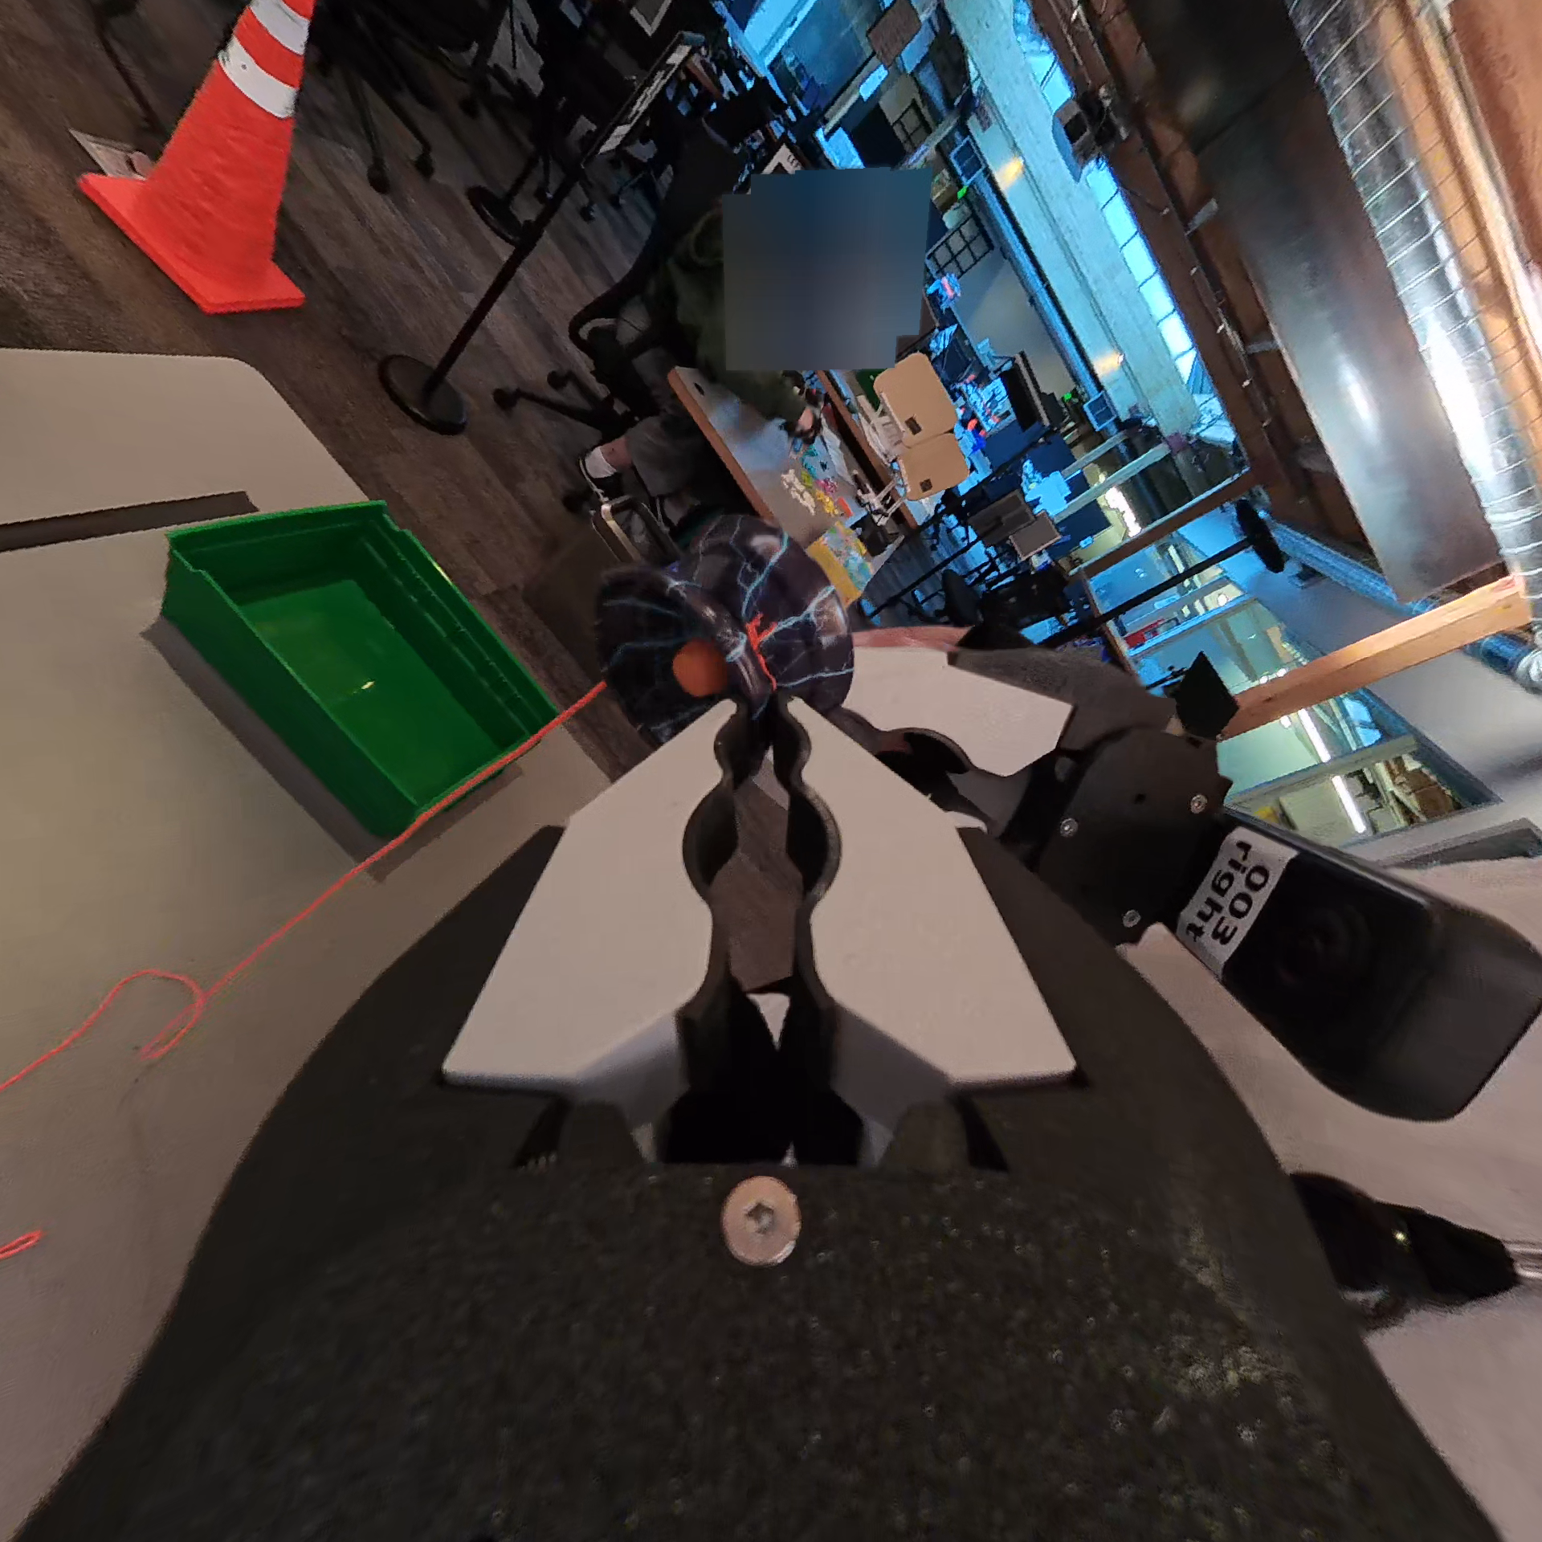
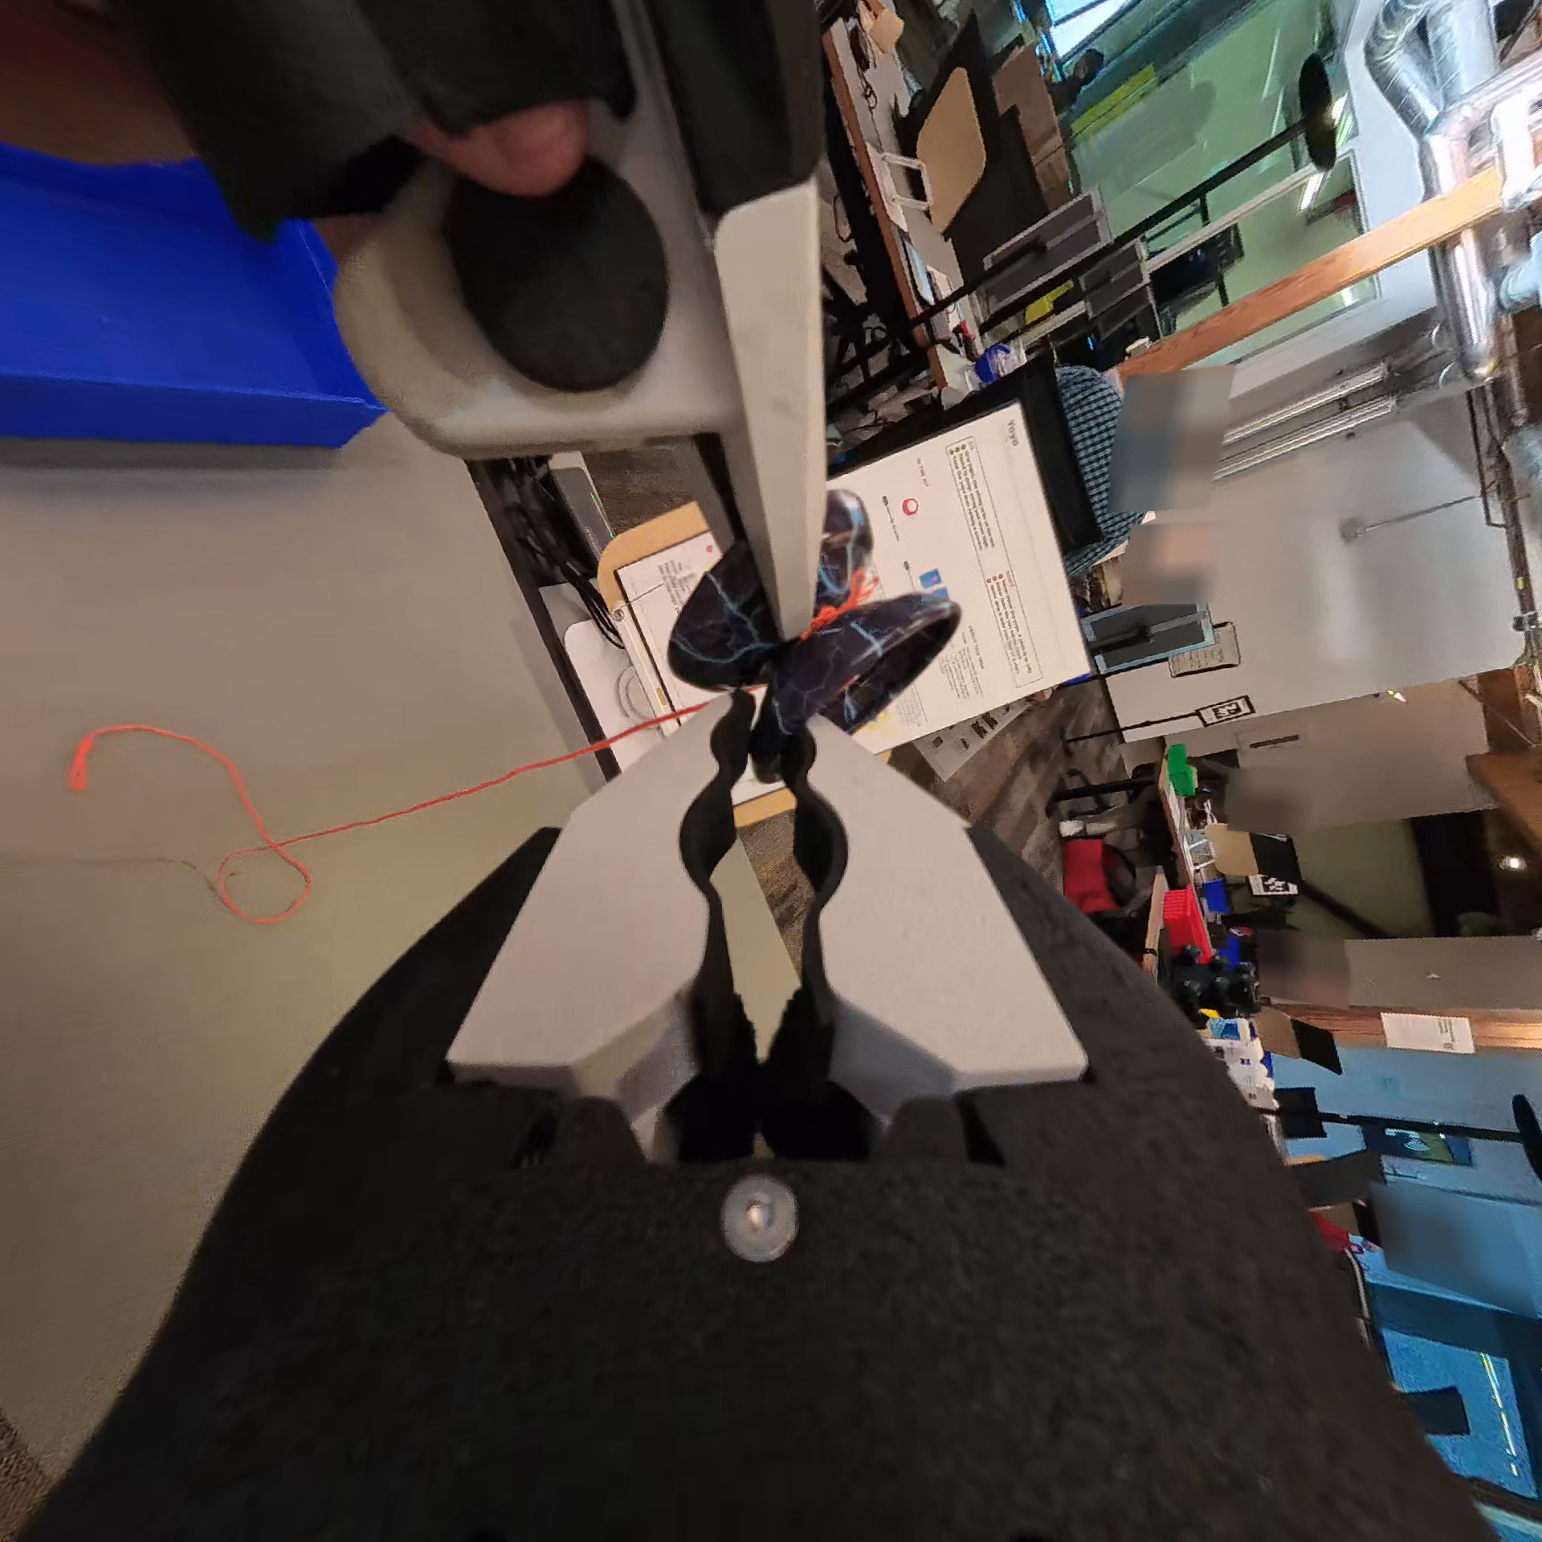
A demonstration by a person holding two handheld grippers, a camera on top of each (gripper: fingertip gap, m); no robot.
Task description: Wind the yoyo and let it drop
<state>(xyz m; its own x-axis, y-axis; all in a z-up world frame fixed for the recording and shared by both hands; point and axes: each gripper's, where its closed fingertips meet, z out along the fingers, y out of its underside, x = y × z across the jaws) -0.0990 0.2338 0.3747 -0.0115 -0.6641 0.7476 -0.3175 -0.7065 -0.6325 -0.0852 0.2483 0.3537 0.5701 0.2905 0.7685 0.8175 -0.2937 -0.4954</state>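
Observation:
The yoyo (image 1: 726, 613) is dark with blue lightning streaks, and it hangs in the air off the table edge. My left gripper (image 1: 755, 709) is shut, with its tips in the groove between the yoyo's two halves, where the red string (image 1: 350, 872) enters. My right gripper (image 2: 768, 738) is shut on the rim of one half of the yoyo (image 2: 822, 659). It also shows in the left wrist view (image 1: 993, 734), coming in from the right. The string (image 2: 400, 813) trails loose in loops over the grey table (image 2: 250, 584). The left gripper's finger (image 2: 776, 467) comes down from above.
A green bin (image 1: 275, 567) sits at the edge of the grey table (image 1: 108, 834). A blue bin (image 2: 150, 317) stands at the far left. An orange cone (image 1: 225, 158) and a stanchion (image 1: 421, 392) stand on the floor. A seated person and a lit screen (image 2: 993, 534) are beyond. Less than 4 cm separates the two grippers' tips.

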